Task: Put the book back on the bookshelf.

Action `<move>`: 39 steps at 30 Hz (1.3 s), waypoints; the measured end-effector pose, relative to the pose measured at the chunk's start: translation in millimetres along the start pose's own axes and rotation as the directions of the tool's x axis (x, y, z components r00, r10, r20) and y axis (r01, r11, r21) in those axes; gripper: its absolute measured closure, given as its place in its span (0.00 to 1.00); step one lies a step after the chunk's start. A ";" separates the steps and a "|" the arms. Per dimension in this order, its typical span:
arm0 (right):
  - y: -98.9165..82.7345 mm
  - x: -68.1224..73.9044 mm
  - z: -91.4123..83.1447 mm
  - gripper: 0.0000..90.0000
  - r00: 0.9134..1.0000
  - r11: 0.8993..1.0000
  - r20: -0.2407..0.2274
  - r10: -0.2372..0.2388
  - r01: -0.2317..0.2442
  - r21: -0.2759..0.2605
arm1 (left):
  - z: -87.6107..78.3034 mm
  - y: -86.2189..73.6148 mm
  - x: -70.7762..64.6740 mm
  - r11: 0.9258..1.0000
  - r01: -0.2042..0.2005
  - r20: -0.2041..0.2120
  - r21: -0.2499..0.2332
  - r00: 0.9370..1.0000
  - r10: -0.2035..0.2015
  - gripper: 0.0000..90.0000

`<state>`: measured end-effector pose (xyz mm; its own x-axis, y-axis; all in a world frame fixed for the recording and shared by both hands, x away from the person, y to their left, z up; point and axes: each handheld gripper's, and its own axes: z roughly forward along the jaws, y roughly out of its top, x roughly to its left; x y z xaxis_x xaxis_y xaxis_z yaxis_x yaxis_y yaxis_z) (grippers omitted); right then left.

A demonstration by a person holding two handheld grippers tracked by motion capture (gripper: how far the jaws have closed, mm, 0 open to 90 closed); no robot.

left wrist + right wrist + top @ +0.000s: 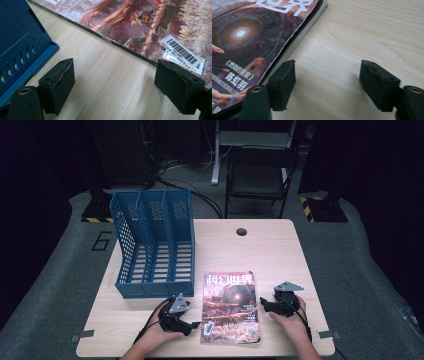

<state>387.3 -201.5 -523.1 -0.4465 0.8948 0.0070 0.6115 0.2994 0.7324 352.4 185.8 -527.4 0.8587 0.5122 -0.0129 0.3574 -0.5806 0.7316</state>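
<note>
The magazine (231, 307) lies flat on the near part of the table (280, 255), cover up, right between your two hands. That is a good spot for it, because you can come at it from both sides.

Your left gripper (189, 325) sits on the left of the magazine, down low near its near corner. Its jaws stand wide apart and hold nothing. In the left gripper view there is bare wood between the jaws, and the magazine's edge with the barcode sticker (183, 53) runs just past the tips. One fingertip (178, 85) looks very close to that edge, maybe over it, but it is hard to be sure from this angle.

Your right gripper (266, 305) sits on the right side of the magazine, and its jaws are wide open and empty too. In the right gripper view, the magazine's thick page edge lies just beside one jaw.

So both claws are open like this to be ready to pinch the thin edges.

The blue file rack (152, 245) stands on the far left, with its three slots open toward you. It looks like the magazine is meant to go in there, standing up. You will likely need to lift one edge first, since it lies so flat.
</note>
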 end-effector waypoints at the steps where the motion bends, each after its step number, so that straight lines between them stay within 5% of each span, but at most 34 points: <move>1: 0.7 1.1 -1.1 0.41 1.000 1.000 -0.009 0.006 -0.006 0.012 | -1.4 0.9 1.1 1.000 -0.003 0.005 0.007 1.000 0.003 0.25; 6: 6.1 2.7 -4.3 0.48 0.996 0.998 -0.056 0.067 -0.067 0.006 | -4.9 1.8 5.3 0.996 0.085 0.039 -0.005 0.996 -0.085 0.35; 14: 11.0 8.4 -11.0 0.55 0.979 0.990 -0.155 0.136 -0.140 -0.013 | -6.2 9.9 -2.5 0.988 0.146 0.061 -0.042 0.988 -0.143 0.36; 16: 12.0 13.3 -11.5 0.55 0.969 0.985 -0.182 0.168 -0.171 0.002 | -4.9 12.4 -4.9 0.990 0.139 0.072 -0.025 0.988 -0.137 0.36; 19: 13.5 16.1 -7.9 0.53 0.968 0.988 -0.201 0.148 -0.154 -0.014 | -0.4 14.6 -8.9 0.991 0.136 0.068 -0.010 0.989 -0.135 0.35; 25: 15.4 24.6 -2.4 0.51 0.958 0.984 -0.223 0.180 -0.178 0.027 | 7.7 17.8 -16.0 0.994 0.111 0.062 0.020 0.992 -0.112 0.34; 39: 17.6 35.1 6.2 0.45 0.952 0.976 -0.217 0.215 -0.199 0.095 | 18.2 22.5 -32.2 0.997 0.075 0.036 0.005 0.997 -0.075 0.31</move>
<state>386.5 -162.8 -514.1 -0.4356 0.8444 0.3119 0.7470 0.1458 0.6486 339.5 144.7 -522.9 0.8424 0.5308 -0.0925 0.4223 -0.5438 0.7253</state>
